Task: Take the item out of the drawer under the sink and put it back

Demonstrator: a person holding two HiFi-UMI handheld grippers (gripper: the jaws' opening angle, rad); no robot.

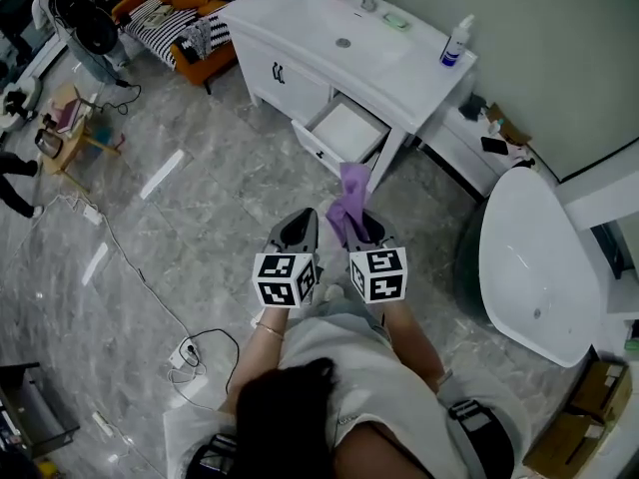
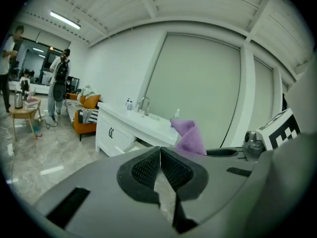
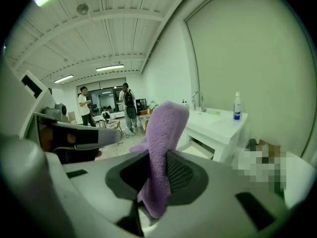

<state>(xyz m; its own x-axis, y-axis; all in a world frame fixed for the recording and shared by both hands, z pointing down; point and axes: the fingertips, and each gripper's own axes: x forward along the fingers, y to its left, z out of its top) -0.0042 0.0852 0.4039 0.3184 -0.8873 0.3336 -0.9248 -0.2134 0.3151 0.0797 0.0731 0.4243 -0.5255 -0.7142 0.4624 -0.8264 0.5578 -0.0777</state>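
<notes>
A purple cloth (image 1: 349, 200) stands up out of my right gripper (image 1: 361, 226), whose jaws are shut on it; in the right gripper view the cloth (image 3: 161, 148) is pinched between the pads. Beside it, my left gripper (image 1: 300, 230) is shut with nothing in it, its pads (image 2: 148, 168) meeting. Ahead of both, the white drawer (image 1: 344, 132) under the sink counter (image 1: 349, 53) stands pulled open, and its inside looks bare. Both grippers hang over the floor, short of the drawer.
A white bathtub (image 1: 534, 267) lies to the right. A spray bottle (image 1: 455, 43) stands on the counter's right end. An orange sofa (image 1: 185, 18) is at the far left, and cables with a power strip (image 1: 185, 352) trail on the marble floor.
</notes>
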